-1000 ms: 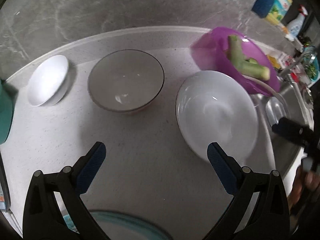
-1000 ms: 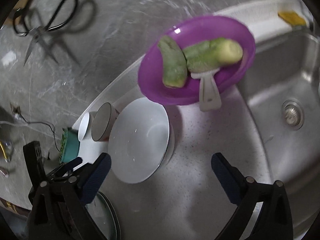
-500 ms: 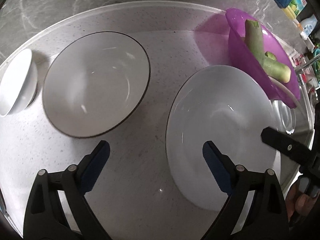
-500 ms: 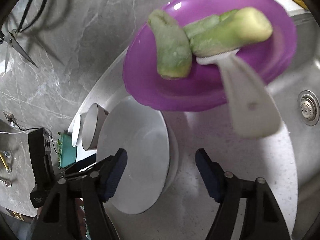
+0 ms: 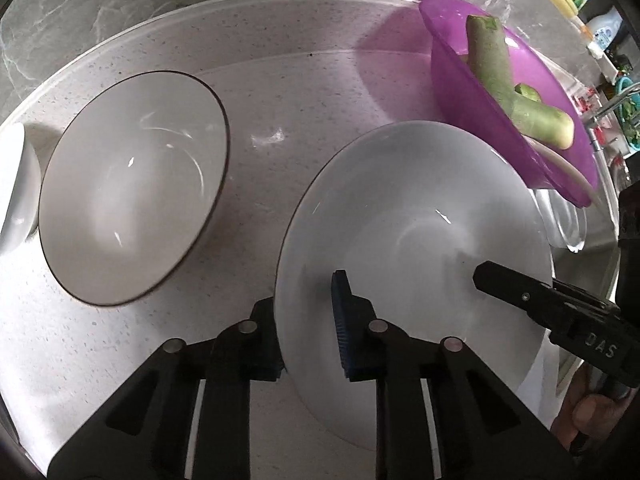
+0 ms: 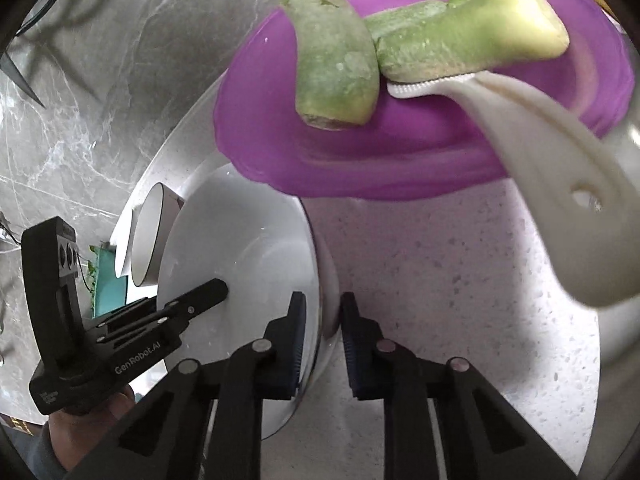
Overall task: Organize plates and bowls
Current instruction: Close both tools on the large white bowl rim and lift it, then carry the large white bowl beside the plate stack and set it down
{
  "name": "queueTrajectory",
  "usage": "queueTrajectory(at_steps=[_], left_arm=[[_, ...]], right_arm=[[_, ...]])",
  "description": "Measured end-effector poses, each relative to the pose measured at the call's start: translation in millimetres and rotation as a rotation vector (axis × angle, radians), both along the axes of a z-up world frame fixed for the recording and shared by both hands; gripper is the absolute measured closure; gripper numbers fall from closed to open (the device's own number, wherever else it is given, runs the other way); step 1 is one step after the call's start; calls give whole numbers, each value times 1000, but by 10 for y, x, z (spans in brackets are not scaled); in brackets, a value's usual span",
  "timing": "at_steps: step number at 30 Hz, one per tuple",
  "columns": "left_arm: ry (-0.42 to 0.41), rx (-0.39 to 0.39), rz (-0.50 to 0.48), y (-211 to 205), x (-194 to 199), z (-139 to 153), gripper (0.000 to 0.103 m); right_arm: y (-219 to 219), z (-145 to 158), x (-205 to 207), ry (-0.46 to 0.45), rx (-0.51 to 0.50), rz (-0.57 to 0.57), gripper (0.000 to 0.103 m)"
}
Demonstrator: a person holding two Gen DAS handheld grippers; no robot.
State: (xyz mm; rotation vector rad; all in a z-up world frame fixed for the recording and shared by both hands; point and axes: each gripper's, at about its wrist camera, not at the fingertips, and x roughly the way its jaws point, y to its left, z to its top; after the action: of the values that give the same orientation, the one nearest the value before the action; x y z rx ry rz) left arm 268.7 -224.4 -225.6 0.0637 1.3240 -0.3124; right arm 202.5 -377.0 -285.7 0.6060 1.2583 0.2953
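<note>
A large white bowl [image 5: 420, 232] [image 6: 240, 248] sits on the speckled counter [image 5: 300, 100]. My left gripper [image 5: 306, 300] straddles its near left rim, one pad inside and one outside, jaws closing and pressing on the rim. My right gripper [image 6: 323, 300] clamps the opposite rim the same way, jaws closing. To the left stands a grey bowl with a dark rim [image 5: 132, 188] [image 6: 148, 240]. A small white bowl [image 5: 16, 188] shows at the left edge.
A purple plate [image 5: 520, 92] [image 6: 400, 152] with green vegetable pieces [image 6: 340, 68] and a white brush [image 6: 560, 200] stands right behind the white bowl. A glass bowl [image 5: 564, 220] lies beyond, towards the sink. A teal object [image 6: 108, 280] sits past the bowls.
Both grippers came down onto the large white bowl. Their jaws went from wide open to closed on its opposite rims.
</note>
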Motion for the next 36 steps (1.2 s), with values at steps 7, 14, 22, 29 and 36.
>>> queueTrajectory(at_steps=[7, 14, 22, 29, 36], left_arm=[[-28, -21, -24, -40, -354, 246, 89], [-29, -77, -54, -94, -1179, 406, 89], [14, -80, -74, -122, -1861, 231, 89], [18, -58, -83, -151, -2108, 148, 89], [22, -39, -65, -198, -2148, -23, 89]], right_arm=[[-96, 219, -250, -21, -28, 26, 85], [-206, 418, -690, -23, -51, 64, 85], [-185, 422, -1172, 10, -65, 105, 85], [-258, 317, -1348, 21, -69, 118, 85], [-247, 181, -1458, 27, -65, 129, 85]])
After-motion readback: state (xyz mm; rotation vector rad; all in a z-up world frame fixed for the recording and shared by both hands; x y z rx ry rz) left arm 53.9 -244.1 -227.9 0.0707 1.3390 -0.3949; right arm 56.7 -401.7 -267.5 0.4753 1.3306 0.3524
